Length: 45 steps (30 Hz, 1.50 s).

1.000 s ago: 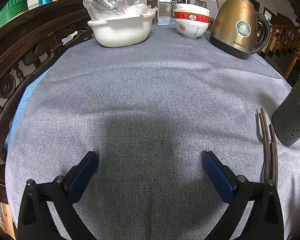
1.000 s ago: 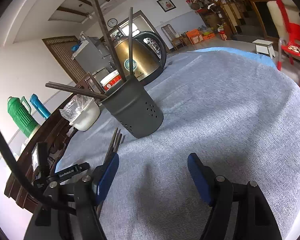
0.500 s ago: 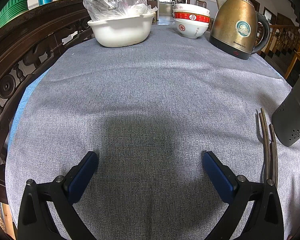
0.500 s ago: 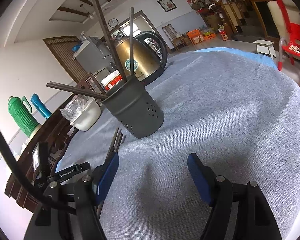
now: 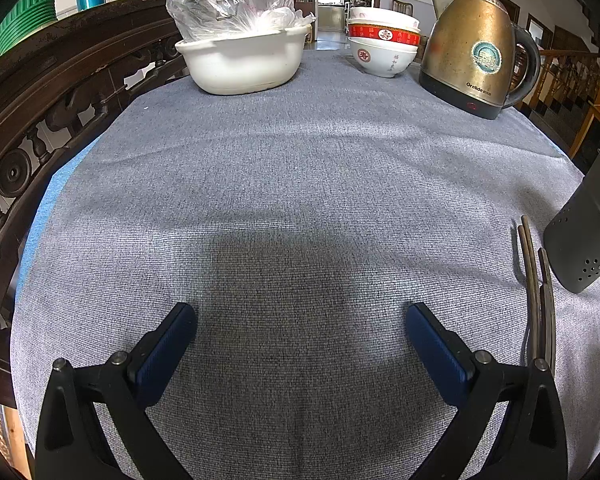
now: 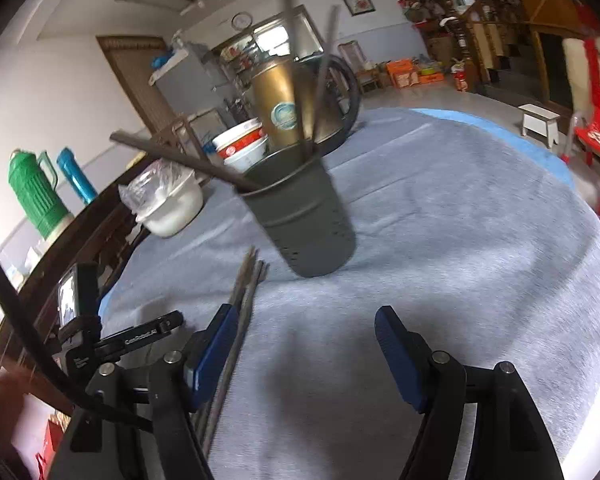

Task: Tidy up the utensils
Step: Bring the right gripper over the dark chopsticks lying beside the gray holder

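Observation:
A dark grey perforated utensil holder (image 6: 304, 216) stands on the grey tablecloth with three dark chopsticks (image 6: 180, 158) sticking out of it. It also shows at the right edge of the left wrist view (image 5: 588, 236). Loose chopsticks (image 6: 242, 292) lie on the cloth just left of the holder, also seen in the left wrist view (image 5: 536, 284). My right gripper (image 6: 304, 344) is open and empty, low over the cloth in front of the holder, its left finger beside the loose chopsticks. My left gripper (image 5: 300, 340) is open and empty over bare cloth.
A white basin with a plastic bag (image 5: 242, 58), stacked bowls (image 5: 382, 46) and a brass kettle (image 5: 474, 52) stand at the far edge. A carved wooden chair back (image 5: 40, 112) runs along the left. Green and blue flasks (image 6: 36, 192) stand behind it.
The right gripper has swung and moved closer to the holder and the loose chopsticks; its view is blurred. The left gripper has not moved.

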Each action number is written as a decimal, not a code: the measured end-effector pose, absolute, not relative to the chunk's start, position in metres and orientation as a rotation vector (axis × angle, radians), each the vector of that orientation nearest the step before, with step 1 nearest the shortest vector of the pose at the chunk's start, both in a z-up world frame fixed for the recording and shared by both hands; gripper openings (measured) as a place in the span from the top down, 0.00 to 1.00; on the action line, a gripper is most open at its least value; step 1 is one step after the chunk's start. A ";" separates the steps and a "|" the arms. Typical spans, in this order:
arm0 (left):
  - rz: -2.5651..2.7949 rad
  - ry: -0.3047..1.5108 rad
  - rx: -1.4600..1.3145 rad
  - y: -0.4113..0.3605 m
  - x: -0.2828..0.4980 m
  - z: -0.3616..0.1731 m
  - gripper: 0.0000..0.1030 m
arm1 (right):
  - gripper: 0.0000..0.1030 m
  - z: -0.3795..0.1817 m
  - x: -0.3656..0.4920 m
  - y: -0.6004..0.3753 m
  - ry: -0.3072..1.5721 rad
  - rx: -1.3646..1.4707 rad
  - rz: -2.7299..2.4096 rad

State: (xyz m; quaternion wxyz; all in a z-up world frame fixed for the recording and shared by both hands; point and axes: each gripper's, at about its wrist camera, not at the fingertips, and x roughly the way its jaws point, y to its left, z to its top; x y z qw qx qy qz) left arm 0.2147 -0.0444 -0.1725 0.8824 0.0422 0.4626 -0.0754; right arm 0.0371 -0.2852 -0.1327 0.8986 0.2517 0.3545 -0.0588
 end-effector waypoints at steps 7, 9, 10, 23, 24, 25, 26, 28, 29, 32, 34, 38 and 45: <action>-0.152 0.963 0.085 -0.044 0.215 -0.173 0.00 | 0.28 -0.131 0.054 -0.266 0.767 0.501 -0.097; -0.151 0.964 0.084 -0.044 0.215 -0.171 0.00 | 0.28 -0.131 0.057 -0.266 0.772 0.505 -0.098; -0.142 0.964 0.080 -0.044 0.215 -0.171 0.00 | 0.28 -0.132 0.059 -0.266 0.777 0.504 -0.102; -0.080 0.877 0.128 -0.031 0.194 -0.152 0.00 | 0.46 -0.151 0.103 -0.244 0.927 0.461 -0.081; -0.079 0.866 0.122 -0.028 0.192 -0.147 0.00 | 0.47 -0.154 0.106 -0.244 0.945 0.472 -0.082; -0.081 0.858 0.112 -0.026 0.190 -0.143 0.00 | 0.48 -0.155 0.108 -0.244 0.951 0.477 -0.085; -0.084 0.851 0.103 -0.022 0.188 -0.139 0.00 | 0.49 -0.156 0.109 -0.244 0.954 0.479 -0.088; -0.087 0.825 0.090 -0.017 0.183 -0.128 0.00 | 0.49 -0.156 0.110 -0.243 0.957 0.483 -0.089; -0.090 0.811 0.087 -0.016 0.180 -0.123 0.00 | 0.49 -0.154 0.110 -0.243 0.954 0.487 -0.087; -0.095 0.760 0.098 -0.014 0.169 -0.107 0.00 | 0.49 -0.148 0.107 -0.242 0.944 0.490 -0.085; -0.109 0.708 0.120 -0.015 0.158 -0.093 0.00 | 0.49 -0.143 0.103 -0.243 0.936 0.500 -0.080; -0.160 0.613 0.116 -0.009 0.135 -0.066 0.00 | 0.48 -0.134 0.096 -0.238 0.926 0.472 -0.075; -0.194 0.666 0.104 -0.014 0.120 -0.045 0.00 | 0.48 -0.130 0.088 -0.247 0.927 0.503 -0.079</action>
